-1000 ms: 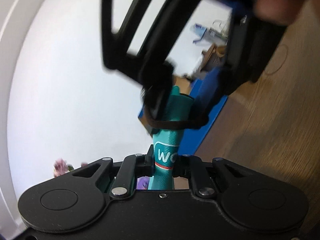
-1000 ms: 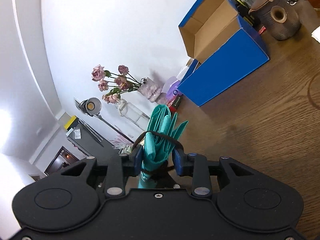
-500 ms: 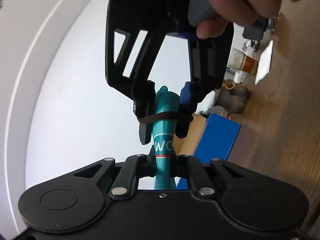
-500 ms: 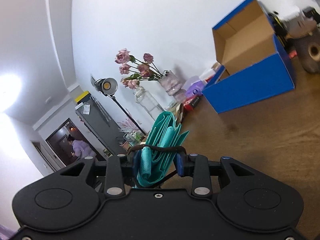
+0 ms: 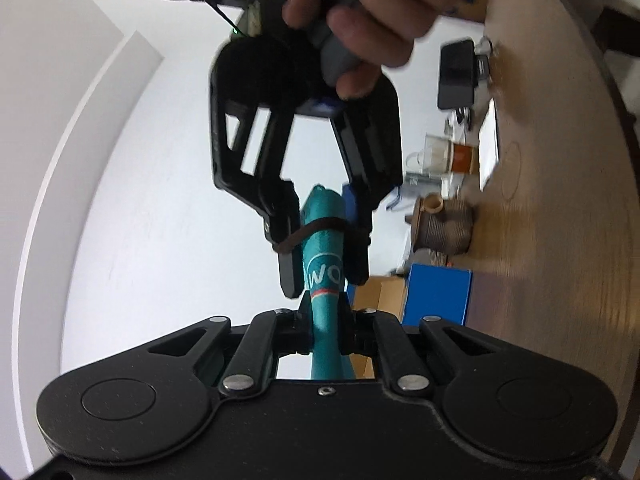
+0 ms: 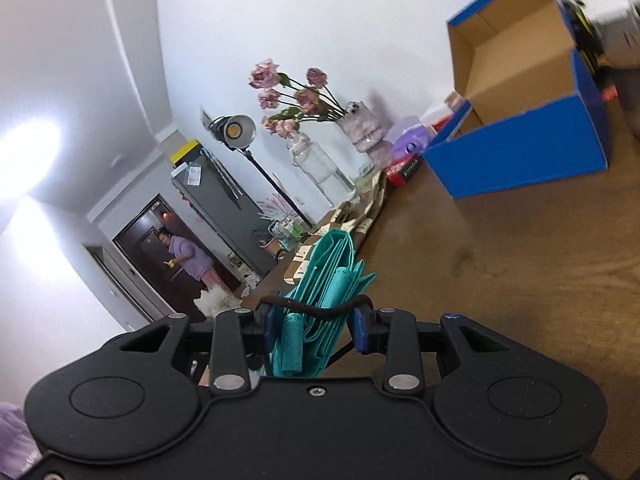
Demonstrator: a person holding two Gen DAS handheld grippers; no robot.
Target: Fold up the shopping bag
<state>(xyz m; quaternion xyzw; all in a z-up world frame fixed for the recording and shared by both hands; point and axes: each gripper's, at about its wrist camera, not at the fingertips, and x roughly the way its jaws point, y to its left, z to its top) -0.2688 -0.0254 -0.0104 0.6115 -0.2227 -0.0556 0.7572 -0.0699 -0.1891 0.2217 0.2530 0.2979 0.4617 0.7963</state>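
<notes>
The teal shopping bag (image 5: 322,240) is folded into a narrow bundle and held in the air. My left gripper (image 5: 325,312) is shut on its lower part, just below the white lettering. My right gripper (image 5: 325,286), held by a hand (image 5: 360,20), points toward the left camera and straddles the bundle's far end. A black elastic band (image 5: 320,226) is stretched around both right fingers and across the bag. In the right wrist view the bag's layered end (image 6: 328,264) fans out between the right gripper's (image 6: 318,320) blue pads, under the band (image 6: 320,308). The pads seem to flank the bag without pressing it.
Below lies a wooden table (image 6: 520,280). On it stand an open blue cardboard box (image 6: 520,160), a vase of pink roses (image 6: 360,128), a glass jar (image 6: 320,168) and a brown ribbed pot (image 5: 444,224). A person (image 6: 188,256) stands at a far doorway.
Both views have rolled, and the right gripper has risen with the band still stretched on its fingers. The left gripper keeps its hold on the bag. The band now sits nearer the bag's far end.
</notes>
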